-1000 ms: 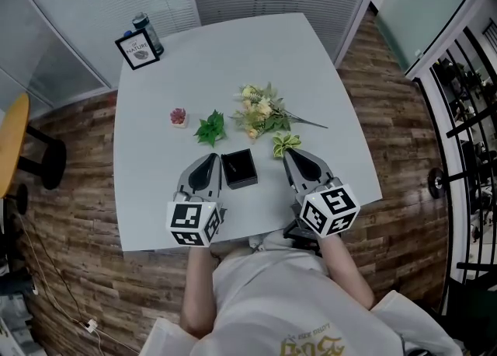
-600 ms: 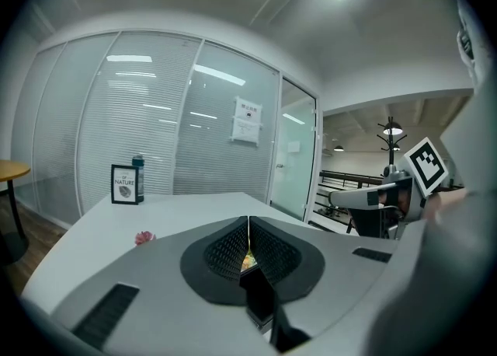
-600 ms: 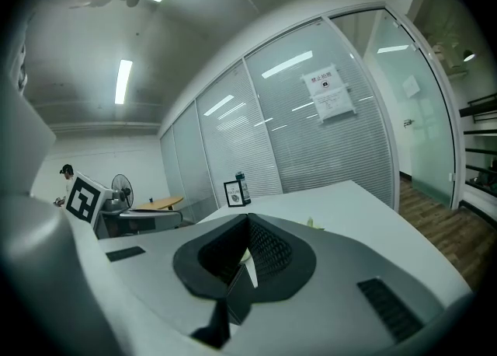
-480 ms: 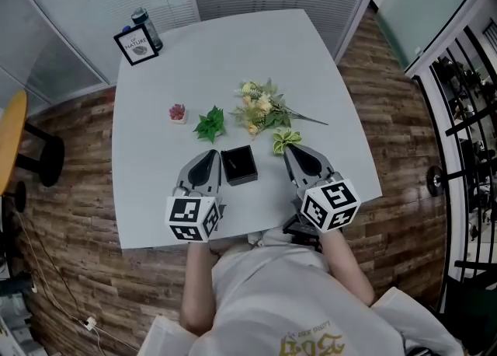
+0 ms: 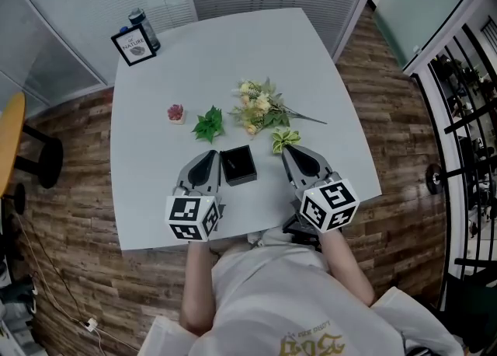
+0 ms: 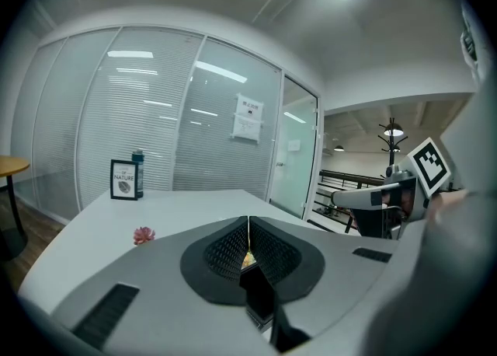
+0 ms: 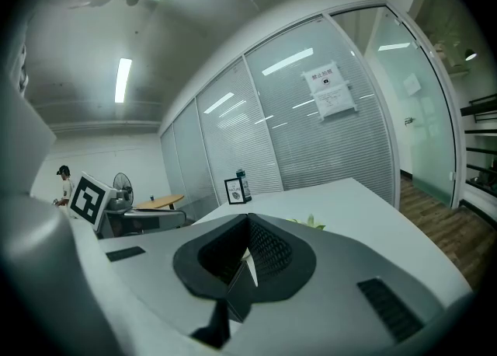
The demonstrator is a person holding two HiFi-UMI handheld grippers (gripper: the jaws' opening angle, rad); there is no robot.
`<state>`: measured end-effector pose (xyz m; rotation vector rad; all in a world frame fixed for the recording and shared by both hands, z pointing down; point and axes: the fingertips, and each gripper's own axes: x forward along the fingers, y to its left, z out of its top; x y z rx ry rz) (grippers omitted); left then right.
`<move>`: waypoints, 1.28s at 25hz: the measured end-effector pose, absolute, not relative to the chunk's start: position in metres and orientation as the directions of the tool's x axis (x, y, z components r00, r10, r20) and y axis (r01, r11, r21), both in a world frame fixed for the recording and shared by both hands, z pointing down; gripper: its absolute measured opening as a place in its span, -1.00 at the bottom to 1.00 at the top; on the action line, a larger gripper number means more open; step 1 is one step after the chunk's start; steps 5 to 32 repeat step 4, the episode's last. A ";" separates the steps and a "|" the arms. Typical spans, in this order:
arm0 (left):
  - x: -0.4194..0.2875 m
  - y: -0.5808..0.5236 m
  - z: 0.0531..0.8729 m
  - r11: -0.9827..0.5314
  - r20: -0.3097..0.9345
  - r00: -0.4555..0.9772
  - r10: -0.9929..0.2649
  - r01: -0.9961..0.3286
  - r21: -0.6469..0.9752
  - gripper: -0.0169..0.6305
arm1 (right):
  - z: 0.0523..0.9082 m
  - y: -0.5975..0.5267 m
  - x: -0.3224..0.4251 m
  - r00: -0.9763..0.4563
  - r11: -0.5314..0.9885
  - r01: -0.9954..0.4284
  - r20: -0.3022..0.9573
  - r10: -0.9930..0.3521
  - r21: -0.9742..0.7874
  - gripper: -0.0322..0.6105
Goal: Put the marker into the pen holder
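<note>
A black square pen holder point(image 5: 238, 166) stands on the white table point(image 5: 233, 59), near its front edge. A thin pale streak shows inside the holder; I cannot tell whether it is the marker. My left gripper point(image 5: 209, 158) lies just left of the holder and is shut, with nothing between its pads. My right gripper point(image 5: 290, 153) lies to the holder's right, also shut and empty. In the left gripper view the jaws point(image 6: 248, 230) meet in a thin line, with the holder point(image 6: 261, 298) dark beneath them. In the right gripper view the jaws point(image 7: 248, 232) are pressed together.
Behind the holder lie a green leaf sprig point(image 5: 210, 125), a flower bouquet point(image 5: 260, 111) and a yellow-green bow point(image 5: 285, 141). A small pink plant point(image 5: 176, 113) sits to the left. A framed card point(image 5: 133, 47) and a bottle point(image 5: 145, 29) stand at the far left corner.
Both grippers stay where they were beside the holder. Only the head camera has shifted slightly.
</note>
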<state>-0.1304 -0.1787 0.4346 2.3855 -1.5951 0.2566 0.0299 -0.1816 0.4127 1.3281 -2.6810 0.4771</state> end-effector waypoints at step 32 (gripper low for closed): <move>-0.133 -0.178 0.438 -0.359 0.295 0.379 -0.877 -0.926 0.121 -0.90 | 0.415 -0.181 0.028 -0.610 0.566 -0.792 0.241 -0.755 -0.230 -0.85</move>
